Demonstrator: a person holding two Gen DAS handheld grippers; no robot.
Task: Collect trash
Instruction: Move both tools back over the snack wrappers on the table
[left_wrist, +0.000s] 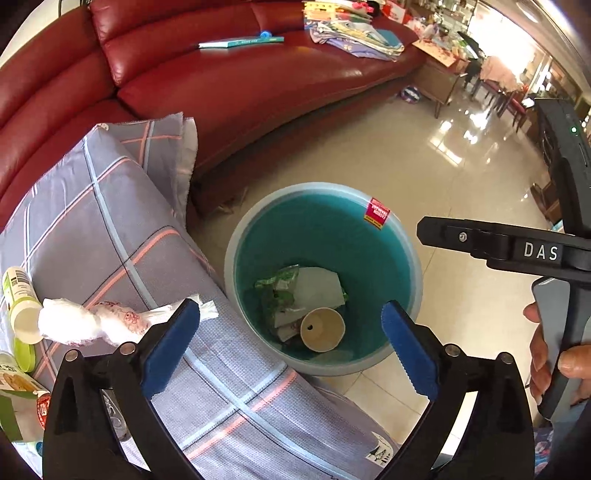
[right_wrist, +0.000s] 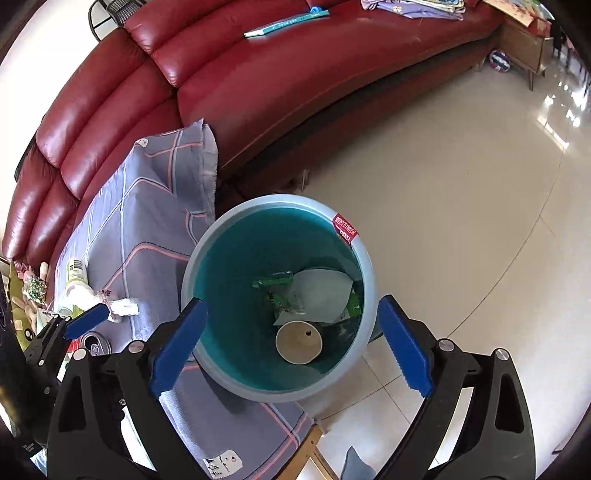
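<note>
Both my left gripper (left_wrist: 290, 334) and right gripper (right_wrist: 291, 341) gape empty above the bin (right_wrist: 236, 386). Crumpled plastic wrapper (left_wrist: 110, 323), near-left on the surface: light, soft; pinch its twisted middle.

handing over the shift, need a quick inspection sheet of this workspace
surface: plaid cloth covering a table beside the bin
job's things: teal bin on the floor holds a paper cup and green wrapper; crumpled plastic wrap and white tube lie on the cloth
clutter: drink can on the cloth
grippers: left gripper open, empty; right gripper open, empty, above the bin
cables: nothing seen
surroundings: red sofa, tiled floor
</note>
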